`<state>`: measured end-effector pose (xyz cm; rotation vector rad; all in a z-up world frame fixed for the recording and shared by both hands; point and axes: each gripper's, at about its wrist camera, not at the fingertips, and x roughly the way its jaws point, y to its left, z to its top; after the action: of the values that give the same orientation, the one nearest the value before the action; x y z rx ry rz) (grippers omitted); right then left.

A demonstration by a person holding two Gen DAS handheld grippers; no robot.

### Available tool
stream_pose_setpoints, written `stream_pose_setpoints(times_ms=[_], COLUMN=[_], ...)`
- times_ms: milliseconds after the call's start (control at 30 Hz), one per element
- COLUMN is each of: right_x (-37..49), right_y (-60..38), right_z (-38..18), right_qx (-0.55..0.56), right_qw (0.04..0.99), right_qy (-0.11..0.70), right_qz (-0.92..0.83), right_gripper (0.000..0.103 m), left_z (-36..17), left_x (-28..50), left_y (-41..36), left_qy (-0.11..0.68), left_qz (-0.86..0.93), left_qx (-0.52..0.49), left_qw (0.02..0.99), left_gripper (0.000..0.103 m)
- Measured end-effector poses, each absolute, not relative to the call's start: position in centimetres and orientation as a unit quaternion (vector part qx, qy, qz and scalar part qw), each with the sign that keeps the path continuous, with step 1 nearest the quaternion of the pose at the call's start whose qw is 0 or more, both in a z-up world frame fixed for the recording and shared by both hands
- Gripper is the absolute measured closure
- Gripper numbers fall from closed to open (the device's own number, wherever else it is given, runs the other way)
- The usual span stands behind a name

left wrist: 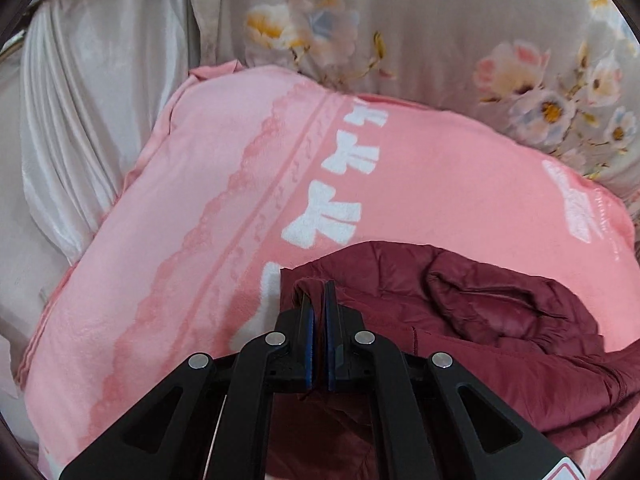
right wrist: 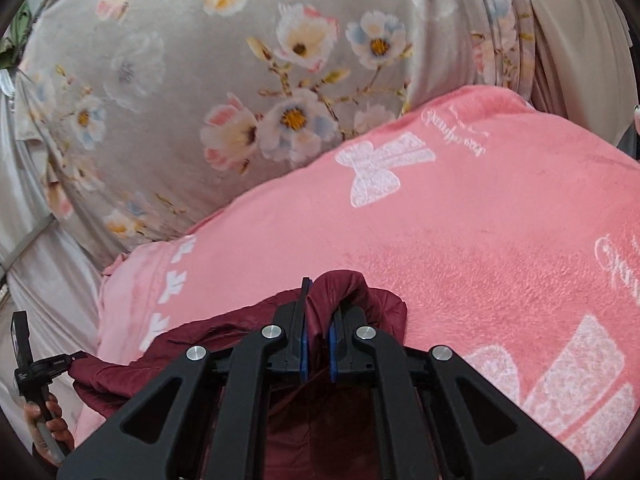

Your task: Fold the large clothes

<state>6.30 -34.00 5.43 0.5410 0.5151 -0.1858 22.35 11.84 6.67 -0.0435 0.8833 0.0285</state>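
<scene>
Jacket [left wrist: 500, 344]: maroon, quilted, spread on the pink blanket [left wrist: 440, 184], bulk lying near the blanket's lower edge.

Left tongs [left wrist: 319, 292]: closed on a thin fold of jacket edge, fabric pinched between the blue pads, seen in the left wrist view.

Right tongs [right wrist: 319, 300]: closed on a thicker bunch of jacket cloth, pads held slightly apart by the padding, fold rising above the tips toward the blanket's middle.

Long axis: running side to side across the blanket, from the left tongs' pinch to the right tongs' pinch; hood or sleeve opening [left wrist: 492, 304] lying to the right of the left tongs.

Bearing: jacket body hanging and trailing back beneath both tongs, open blanket ahead of them.

Nearer arm: neither clearly; each gripping its own end, roughly level across the blanket.

Other tool in view: left tongs' handle and hand [right wrist: 48, 428] visible at the blanket's lower left in the right wrist view, jacket edge stretched between.

Likely step: held edge to be carried forward over the blanket and laid down, judged from the twin grip.

Risk: slippery shell sliding out of the thinner left pinch.

Backdrop: floral quilt [right wrist: 180, 100] beyond the blanket's far edge.
</scene>
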Motion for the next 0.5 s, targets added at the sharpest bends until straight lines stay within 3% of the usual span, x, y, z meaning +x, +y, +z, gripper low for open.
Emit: stream_pose_setpoints(times_ms=[300, 500], right_x=[10.5, 9.7], right_y=[-34.7, -34.5], right_z=[2.0, 2.9], right_qx=[0.263, 0.276], right_qw=[0.919, 0.927], right_qy=[0.275, 0.241], right_qz=[-0.102, -0.085], right_gripper=[0.096, 0.078], left_z=[1.6, 0.8], left_x=[26.1, 26.6], left_y=[10.7, 11.0], left_qy=[0.460, 0.455], left_qz=[0.038, 0.040], left_qx=[-0.006, -0.018], left_qw=[0.887, 0.889], left_gripper=[0.098, 0.091])
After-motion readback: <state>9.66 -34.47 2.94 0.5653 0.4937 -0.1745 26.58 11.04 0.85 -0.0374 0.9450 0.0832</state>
